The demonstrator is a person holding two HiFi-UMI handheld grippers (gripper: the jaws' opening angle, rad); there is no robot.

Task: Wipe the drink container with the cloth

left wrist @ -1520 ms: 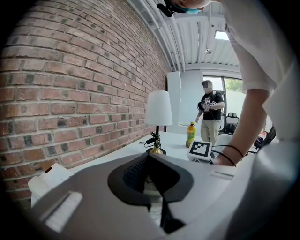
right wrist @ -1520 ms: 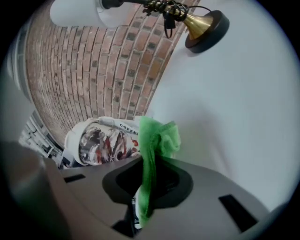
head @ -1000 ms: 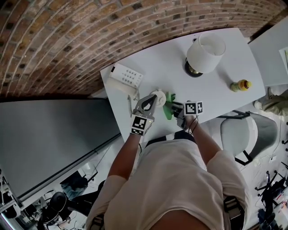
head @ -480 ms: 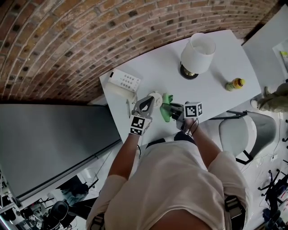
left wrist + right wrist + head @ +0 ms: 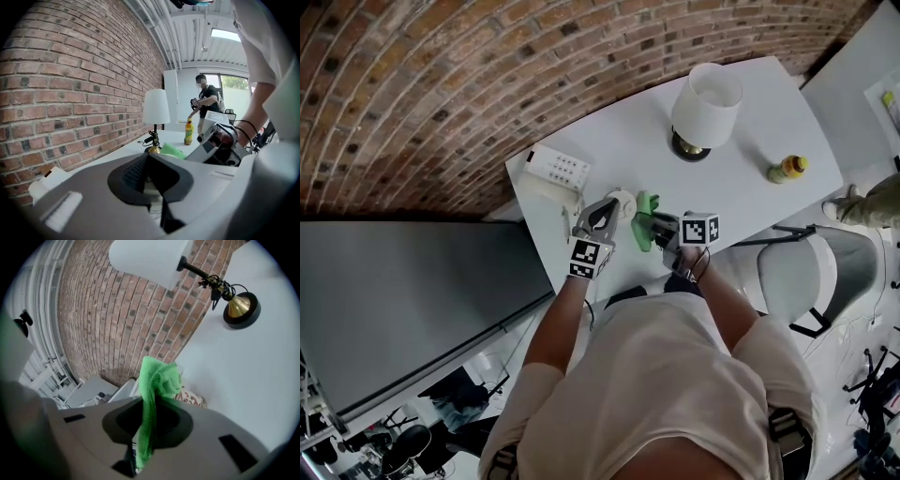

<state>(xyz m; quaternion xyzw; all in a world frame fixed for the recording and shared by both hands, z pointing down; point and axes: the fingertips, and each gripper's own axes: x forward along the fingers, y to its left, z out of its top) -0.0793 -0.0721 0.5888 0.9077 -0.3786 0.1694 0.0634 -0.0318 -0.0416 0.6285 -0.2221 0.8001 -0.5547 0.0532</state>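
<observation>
Clamped pale round drink container (image 5: 622,199) in left claw (image 5: 612,209) over white bench (image 5: 750,192); pinched bright green cloth (image 5: 643,208) in right claw (image 5: 652,226), bunched just beside container.

Red brick wall (image 5: 441,75), white table (image 5: 628,141), white-shaded lamp (image 5: 706,101), grey office chair (image 5: 811,277), bright far window (image 5: 230,83)

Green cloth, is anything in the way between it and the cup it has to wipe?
No, nothing visible is in the way. The green cloth, pinched in the right tool, hangs right beside the drink container, which the left tool holds. Whether cloth and container touch cannot be told.
</observation>
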